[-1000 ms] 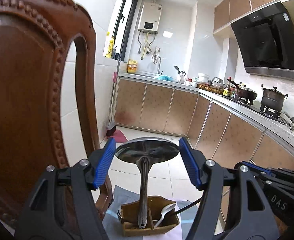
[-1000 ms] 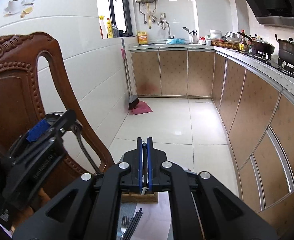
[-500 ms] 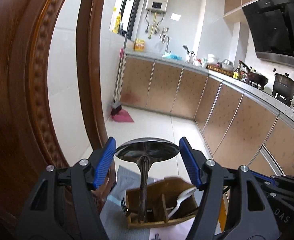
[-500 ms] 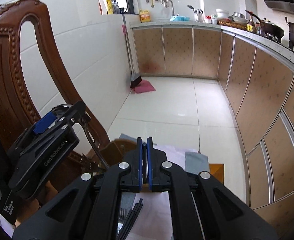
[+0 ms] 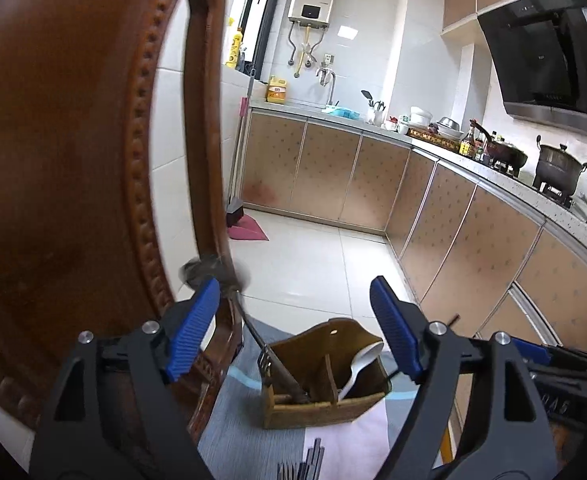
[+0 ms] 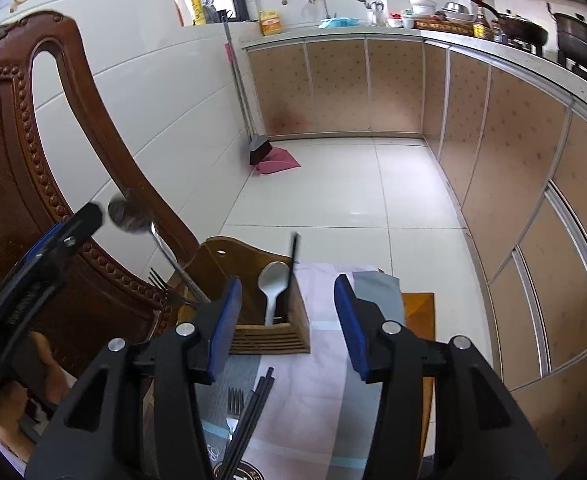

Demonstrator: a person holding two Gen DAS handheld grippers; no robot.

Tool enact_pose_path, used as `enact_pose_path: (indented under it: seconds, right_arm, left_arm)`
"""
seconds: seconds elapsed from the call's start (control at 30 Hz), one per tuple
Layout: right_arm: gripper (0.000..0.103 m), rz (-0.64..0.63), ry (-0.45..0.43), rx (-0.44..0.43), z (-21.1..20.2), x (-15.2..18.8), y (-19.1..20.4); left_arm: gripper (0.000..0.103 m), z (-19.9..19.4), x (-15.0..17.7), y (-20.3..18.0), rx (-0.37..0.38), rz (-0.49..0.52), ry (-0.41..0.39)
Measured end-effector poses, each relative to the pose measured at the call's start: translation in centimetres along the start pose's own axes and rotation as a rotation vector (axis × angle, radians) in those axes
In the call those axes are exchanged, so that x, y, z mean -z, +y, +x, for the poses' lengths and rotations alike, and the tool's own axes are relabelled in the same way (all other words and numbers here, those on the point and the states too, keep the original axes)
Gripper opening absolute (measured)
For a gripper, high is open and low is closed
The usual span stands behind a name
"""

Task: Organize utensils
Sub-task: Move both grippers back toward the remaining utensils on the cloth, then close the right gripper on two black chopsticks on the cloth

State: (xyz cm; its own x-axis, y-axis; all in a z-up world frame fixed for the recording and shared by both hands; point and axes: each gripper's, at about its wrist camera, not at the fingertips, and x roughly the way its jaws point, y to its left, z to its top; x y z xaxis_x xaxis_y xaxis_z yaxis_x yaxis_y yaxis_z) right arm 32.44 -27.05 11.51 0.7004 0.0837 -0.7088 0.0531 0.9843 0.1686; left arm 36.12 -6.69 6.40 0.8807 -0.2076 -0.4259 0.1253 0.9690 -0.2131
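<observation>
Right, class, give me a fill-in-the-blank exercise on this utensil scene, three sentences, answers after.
1. The white spoon stands in the wooden ____.
2. The metal ladle leans toward the ____ chair.
3. The fork on the cloth lies beside black ____.

Answers: holder; wooden; chopsticks

Black hand-held gripper (image 5: 293, 328), blue ribbed pads (image 5: 191, 328)

Ladle (image 6: 155, 240) in caddy (image 6: 269, 338) (left compartment), chopsticks (image 6: 249, 420) before it
</observation>
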Motion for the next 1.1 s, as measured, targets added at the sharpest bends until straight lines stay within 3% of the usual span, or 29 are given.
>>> enact_pose_path:
  seconds: [0.13,0.27,0.4,0.5,0.57,0.77,0.9,1.1]
  right_arm:
    - [0.053,0.036,-0.001,0.006,-1.4,2.0,-1.8]
    - [0.053,0.083,0.059,0.008,-0.8,4.8,-3.5]
    - [0.053,0.092,0.182,0.037,2.4,9.5,-4.0]
    - [0.048,0.077,0.341,0.034,7.0,13.8,-3.0]
    - [0.045,0.06,0.402,0.034,9.4,15.3,-2.0]
    - [0.045,0.055,0.504,0.014,15.4,17.3,1.5]
    - [0.046,0.05,0.519,0.019,17.1,17.5,3.1]
    - [0.045,-0.028,0.514,0.09,17.7,17.5,5.4]
  left_arm:
    - [0.078,-1.5,2.0,1.0,0.008,-0.024,0.021]
    - [0.078,-2.0,4.7,1.8,0.01,-0.035,0.084]
    - [0.079,-0.6,9.6,1.7,-0.037,0.009,0.233]
    - [0.079,1.3,14.2,2.4,-0.081,0.02,0.385]
    - [0.079,2.4,17.6,3.1,-0.101,-0.006,0.503]
    - [0.079,2.9,24.1,4.3,-0.139,0.014,0.672]
    - [0.078,2.8,25.9,4.9,-0.129,0.043,0.716]
    - [0.078,2.7,25.8,4.8,-0.12,0.06,0.709]
